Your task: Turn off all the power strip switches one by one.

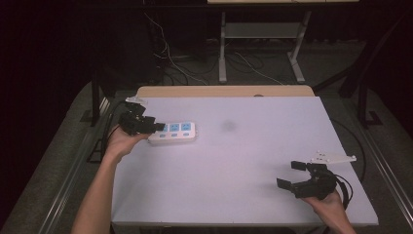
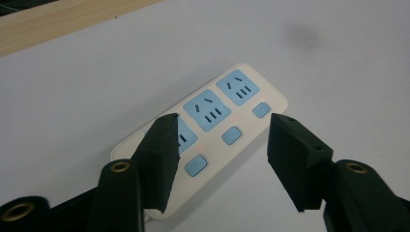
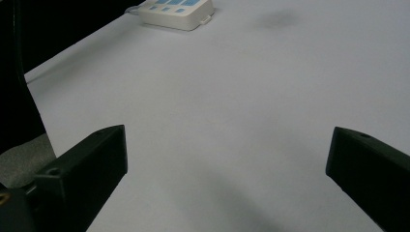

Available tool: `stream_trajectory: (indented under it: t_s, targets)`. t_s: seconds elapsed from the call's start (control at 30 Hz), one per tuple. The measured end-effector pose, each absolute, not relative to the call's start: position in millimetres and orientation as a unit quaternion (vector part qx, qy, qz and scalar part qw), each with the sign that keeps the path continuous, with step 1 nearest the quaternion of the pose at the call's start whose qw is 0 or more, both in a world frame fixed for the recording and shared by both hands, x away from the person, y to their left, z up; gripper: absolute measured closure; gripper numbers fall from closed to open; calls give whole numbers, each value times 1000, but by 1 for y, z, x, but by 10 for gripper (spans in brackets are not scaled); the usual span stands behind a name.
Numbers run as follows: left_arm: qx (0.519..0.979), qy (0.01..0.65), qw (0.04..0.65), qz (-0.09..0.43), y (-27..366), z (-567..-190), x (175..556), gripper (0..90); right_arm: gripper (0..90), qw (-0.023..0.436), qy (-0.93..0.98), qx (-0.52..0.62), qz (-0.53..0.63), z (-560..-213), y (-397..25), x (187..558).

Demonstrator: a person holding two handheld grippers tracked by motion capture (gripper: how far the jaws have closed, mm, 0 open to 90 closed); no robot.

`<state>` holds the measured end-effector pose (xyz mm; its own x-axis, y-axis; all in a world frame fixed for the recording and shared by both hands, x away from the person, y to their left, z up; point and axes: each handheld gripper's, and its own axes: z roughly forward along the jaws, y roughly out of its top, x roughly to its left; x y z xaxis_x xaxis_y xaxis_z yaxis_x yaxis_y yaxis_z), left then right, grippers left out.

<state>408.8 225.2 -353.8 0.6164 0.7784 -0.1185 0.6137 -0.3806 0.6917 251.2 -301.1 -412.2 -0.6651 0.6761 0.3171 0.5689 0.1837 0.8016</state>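
Left tool (image 2: 220, 159), jaws apart, angled over power strip (image 2: 212, 116).

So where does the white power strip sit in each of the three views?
High view: power strip at the table's left, far side, at the left gripper.
Left gripper view: centre, running diagonally, its near end between the open jaws.
Right gripper view: top edge, left of centre.
Shared landmark: the dark smudge on the table.
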Motion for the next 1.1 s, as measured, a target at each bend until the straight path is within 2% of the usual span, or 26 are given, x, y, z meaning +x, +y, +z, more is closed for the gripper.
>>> stream_trajectory:
  t_s: [0.13, 0.27, 0.3, 0.33, 0.37, 0.47, 0.77, 1.1]
  targets:
    - [827, 423, 354, 106, 224, -360, 411, 505, 9, 54, 767, 406, 494, -412, -301, 251]
    - [834, 422, 340, 100, 222, -366, 413, 618, 9, 54, 768, 406, 493, -412, -301, 251]
    - [836, 420, 339, 99, 221, -367, 413, 676, 9, 55, 768, 406, 492, -412, -301, 252]
    - [837, 420, 338, 97, 221, -368, 414, 676, 9, 55, 768, 406, 492, -412, -301, 252]
    - [838, 419, 336, 96, 220, -369, 414, 728, 9, 54, 768, 407, 492, -412, -300, 252]
    - [840, 420, 329, 101, 219, -372, 415, 772, 9, 54, 769, 406, 491, -413, -300, 252]
    - [838, 431, 320, 98, 222, -385, 420, 883, 9, 54, 769, 405, 491, -413, -301, 252]
    - [827, 452, 319, 96, 229, -398, 427, 890, 9, 53, 770, 405, 490, -413, -301, 252]
